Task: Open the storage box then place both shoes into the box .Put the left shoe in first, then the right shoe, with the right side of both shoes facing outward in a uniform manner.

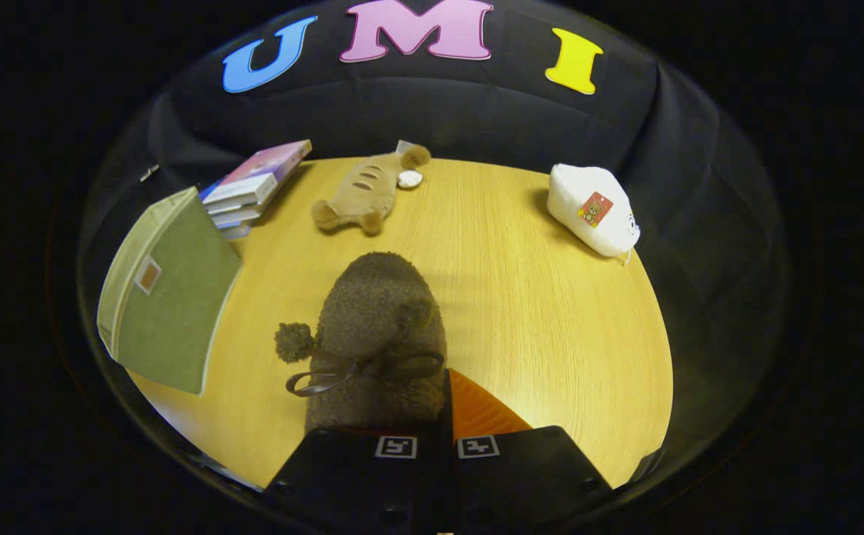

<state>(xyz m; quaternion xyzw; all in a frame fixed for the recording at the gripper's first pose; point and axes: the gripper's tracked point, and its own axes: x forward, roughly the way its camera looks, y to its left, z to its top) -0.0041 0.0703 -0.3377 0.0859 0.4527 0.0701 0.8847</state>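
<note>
A fuzzy brown shoe (379,319) with a dark ribbon bow and pom-poms sticks out straight ahead of my gripper (443,394), toe pointing away. The fingers stand close together and pinch the shoe's near edge, so the gripper is shut on it. The shoe appears to be held a little above the wooden table (536,312), casting a faint shadow to its right. The green fabric storage box (168,305) stands to the left of the shoe, its broad face with a small tag turned toward me. I cannot tell whether it is open.
A stack of books (253,186) lies beyond the box. A tan plush toy (365,195) rests at the back of the table, and a white plush (591,209) sits at the far right. Black cloth walls surround the table.
</note>
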